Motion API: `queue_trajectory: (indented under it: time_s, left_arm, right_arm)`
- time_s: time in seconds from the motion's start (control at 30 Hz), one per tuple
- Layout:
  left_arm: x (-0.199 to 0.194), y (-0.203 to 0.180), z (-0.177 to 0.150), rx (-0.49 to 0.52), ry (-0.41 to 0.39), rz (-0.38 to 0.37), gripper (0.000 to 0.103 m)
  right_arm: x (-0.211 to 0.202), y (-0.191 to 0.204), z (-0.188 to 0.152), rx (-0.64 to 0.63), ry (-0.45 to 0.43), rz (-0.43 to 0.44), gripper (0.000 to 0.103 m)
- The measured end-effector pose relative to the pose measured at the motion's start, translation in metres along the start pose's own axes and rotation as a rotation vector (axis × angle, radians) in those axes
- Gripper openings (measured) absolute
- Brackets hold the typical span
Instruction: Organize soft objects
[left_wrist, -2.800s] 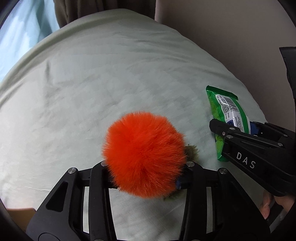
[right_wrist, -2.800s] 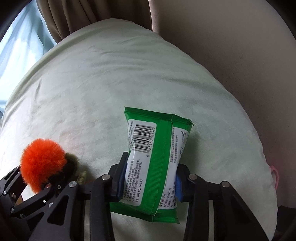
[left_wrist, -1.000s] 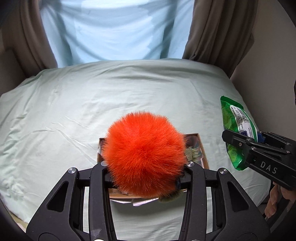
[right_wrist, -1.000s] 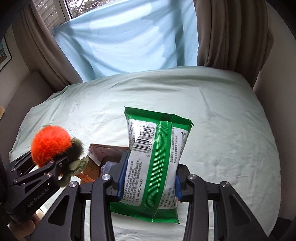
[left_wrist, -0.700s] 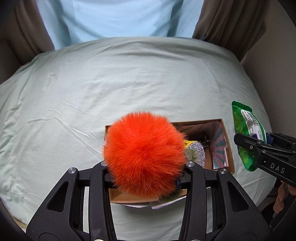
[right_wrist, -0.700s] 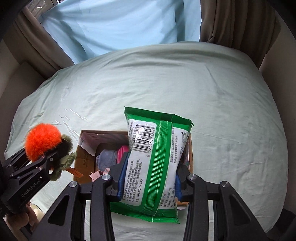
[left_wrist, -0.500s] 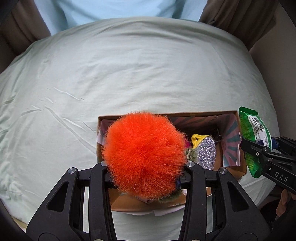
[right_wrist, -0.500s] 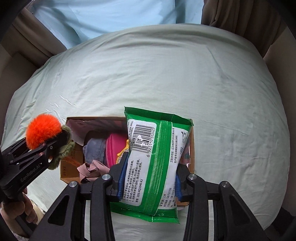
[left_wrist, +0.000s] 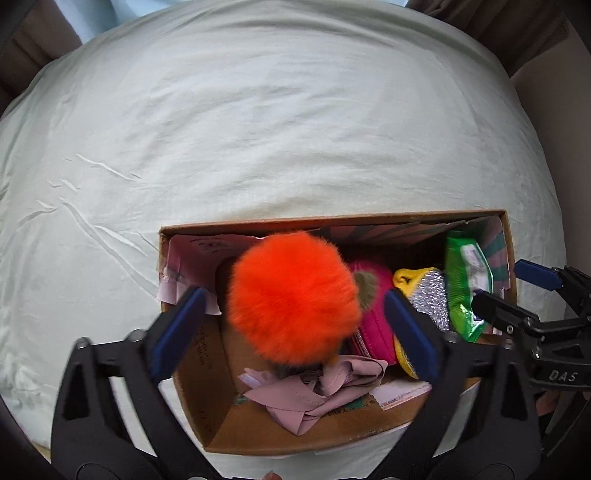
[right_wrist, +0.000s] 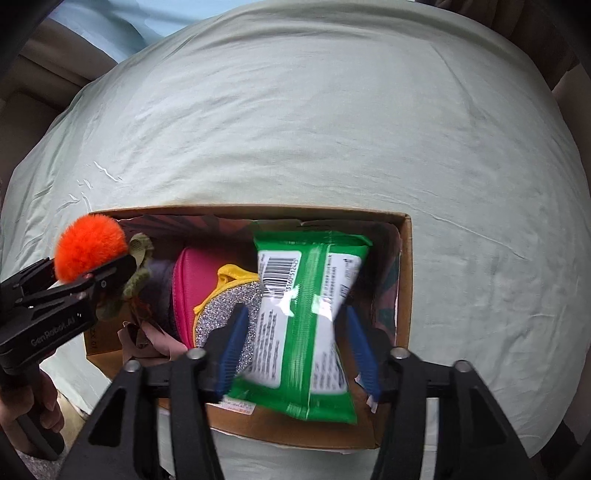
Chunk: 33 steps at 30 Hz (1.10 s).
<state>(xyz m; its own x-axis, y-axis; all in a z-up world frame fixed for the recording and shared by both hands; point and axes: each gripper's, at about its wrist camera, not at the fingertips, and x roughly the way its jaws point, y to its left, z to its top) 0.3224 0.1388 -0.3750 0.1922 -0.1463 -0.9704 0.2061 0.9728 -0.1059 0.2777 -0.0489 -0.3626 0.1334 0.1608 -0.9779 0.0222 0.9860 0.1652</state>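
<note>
Here both tools hung directly above the cardboard box (left_wrist: 192, 373) on the bed (left_wrist: 258, 129), each with its load let go. The left tool (left_wrist: 291, 321) had its blue pads spread wide, clear of the orange pompom (left_wrist: 293, 295) on both sides; the pompom sat between them over the box's left half, above a pink pouch (left_wrist: 371, 332) and a crumpled mauve cloth (left_wrist: 314, 395). The right tool (right_wrist: 295, 350) was likewise parted, gaps showing on either side of the green wipes pack (right_wrist: 306, 325), which lay over the box's right end with its long axis running from the near wall toward the far wall, beside a silver glitter item (right_wrist: 225, 314). Each thing was straight ahead of its own tool, so drawing back upward looked the sensible next move; whether either had settled fully I could not tell.
</note>
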Motion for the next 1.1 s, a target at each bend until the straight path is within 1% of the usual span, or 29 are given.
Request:
queue_trajectory:
  time_s: [0.03, 0.07, 0.2, 0.3, 0.5, 0.53, 0.67, 0.77, 0.8, 0.93, 0.97, 1.1]
  left_arm:
    - [-0.005, 0.002, 0.000, -0.002, -0.004, -0.005, 0.103]
    - [-0.006, 0.003, -0.001, -0.007, 0.001, -0.009, 0.103]
    - [-0.009, 0.005, -0.003, -0.019, 0.011, -0.014, 0.103]
    - [-0.014, 0.003, -0.006, -0.013, 0.006, -0.008, 0.103]
    - [-0.040, 0.004, -0.019, -0.015, -0.035, 0.001, 0.103]
    - [-0.046, 0.004, -0.021, -0.021, -0.043, 0.012, 0.103]
    - [-0.074, 0.003, -0.034, -0.027, -0.086, 0.021, 0.103]
    - [-0.099, 0.000, -0.043, -0.027, -0.118, 0.032, 0.103]
    - [-0.107, -0.003, -0.045, -0.029, -0.127, 0.035, 0.103]
    - [-0.149, -0.014, -0.055, -0.041, -0.181, 0.044, 0.103]
    - [-0.160, -0.017, -0.058, -0.044, -0.198, 0.051, 0.103]
    - [-0.216, -0.034, -0.071, -0.052, -0.308, 0.019, 0.103]
  right_arm:
    - [-0.002, 0.000, 0.000, 0.001, -0.011, 0.009, 0.099]
    - [-0.004, 0.000, 0.000, -0.003, -0.017, 0.016, 0.102]
    - [-0.006, 0.005, -0.004, -0.043, -0.004, -0.004, 0.102]
    - [-0.008, 0.005, -0.010, -0.047, -0.003, -0.005, 0.102]
    - [-0.025, 0.005, -0.024, -0.030, -0.039, -0.010, 0.102]
    - [-0.029, 0.005, -0.026, -0.028, -0.049, -0.012, 0.102]
    - [-0.054, 0.002, -0.036, -0.011, -0.103, -0.006, 0.102]
    - [-0.071, 0.003, -0.042, 0.003, -0.125, 0.036, 0.102]
    - [-0.080, 0.002, -0.045, 0.012, -0.145, 0.041, 0.102]
    - [-0.115, 0.006, -0.055, 0.015, -0.214, 0.024, 0.102]
    - [-0.126, 0.007, -0.058, 0.012, -0.236, 0.025, 0.102]
    - [-0.177, 0.006, -0.072, 0.007, -0.337, 0.038, 0.102]
